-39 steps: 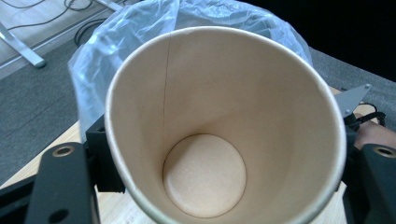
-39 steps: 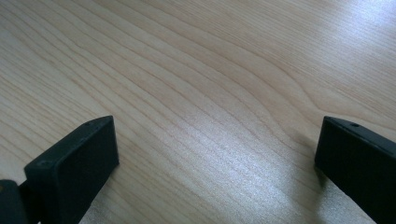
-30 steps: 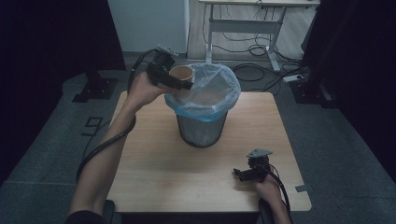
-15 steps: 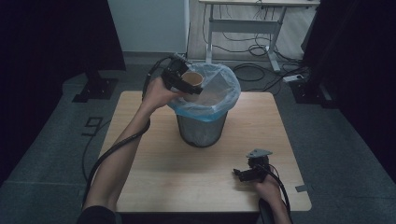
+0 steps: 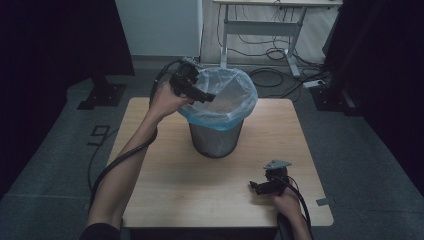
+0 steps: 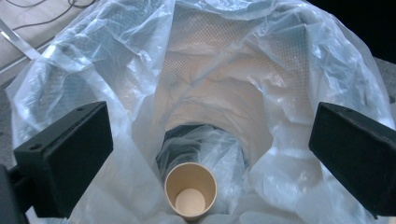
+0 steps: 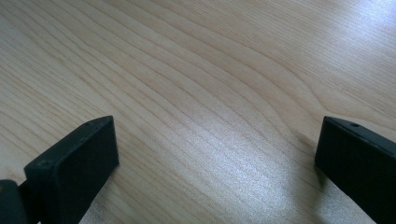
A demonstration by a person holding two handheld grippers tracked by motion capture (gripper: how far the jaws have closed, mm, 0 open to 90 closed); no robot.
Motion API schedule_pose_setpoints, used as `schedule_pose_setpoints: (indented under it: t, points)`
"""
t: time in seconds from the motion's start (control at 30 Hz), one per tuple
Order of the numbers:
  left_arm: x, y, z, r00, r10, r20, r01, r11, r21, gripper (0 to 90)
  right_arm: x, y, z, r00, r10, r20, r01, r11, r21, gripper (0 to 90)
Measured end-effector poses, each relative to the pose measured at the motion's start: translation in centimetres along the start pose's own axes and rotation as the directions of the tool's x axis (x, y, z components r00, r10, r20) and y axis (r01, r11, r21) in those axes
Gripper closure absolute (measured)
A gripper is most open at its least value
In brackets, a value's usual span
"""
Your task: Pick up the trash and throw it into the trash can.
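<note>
Your left gripper (image 5: 207, 96) is over the bin (image 5: 216, 137), jaws apart; cup (image 6: 190, 191) inside the liner (image 6: 243, 88). Right gripper (image 5: 254, 187) rests on the table (image 5: 165, 185), jaws apart.

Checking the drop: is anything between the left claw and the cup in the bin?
Nothing visible. The left claw is open over the bin, and the cup lies below it inside the bag, mouth toward the camera, with no object between them.

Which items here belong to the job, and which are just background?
Job: tan paper cup inside the bag; clear-blue plastic bag lining the dark mesh bin; open left gripper above it.
Background: idle right gripper; floor cables; white desk frame.
</note>
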State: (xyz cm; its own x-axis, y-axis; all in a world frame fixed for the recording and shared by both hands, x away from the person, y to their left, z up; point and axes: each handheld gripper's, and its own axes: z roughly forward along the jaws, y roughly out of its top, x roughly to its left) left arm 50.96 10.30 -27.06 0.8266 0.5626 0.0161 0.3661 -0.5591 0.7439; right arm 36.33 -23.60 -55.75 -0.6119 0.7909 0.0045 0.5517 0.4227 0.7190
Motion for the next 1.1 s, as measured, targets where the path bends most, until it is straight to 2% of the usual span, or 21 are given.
schedule_pose_setpoints:
  t: [0.23, 0.4, 0.7, 0.87, 1.1]
  points:
    - [0.1, -1.2, -1.4, 0.9999, 0.012, -0.004, -0.012, 0.9999, -0.012, 0.0, 0.0, 0.0, 0.0, 1.0000, 0.000, 0.000, 0.000, 1.000, 0.000, 0.0]
    - [0.3, -2.3, -2.4, 1.0000, 0.004, 0.000, -0.004, 0.9992, -0.040, 0.0, 0.0, 0.0, 0.0, 1.0000, 0.002, -0.001, -0.002, 1.000, 0.001, 0.0]
    - [0.8, -4.2, -3.9, 0.9999, 0.014, -0.010, -0.015, 0.9969, -0.077, 0.0, 0.0, 0.0, 0.0, 1.0000, 0.001, 0.000, -0.001, 1.000, 0.000, 0.0]
    - [0.8, -5.1, -4.6, 0.9988, 0.031, -0.037, -0.034, 0.9964, -0.078, 0.0, 0.0, 0.0, 0.0, 1.0000, 0.001, 0.000, -0.001, 1.000, 0.000, 0.0]
    - [1.0, -6.7, -5.4, 0.9990, 0.018, -0.040, -0.022, 0.9962, -0.085, 0.0, 0.0, 0.0, 0.0, 1.0000, 0.000, 0.000, 0.000, 1.000, 0.000, 0.0]
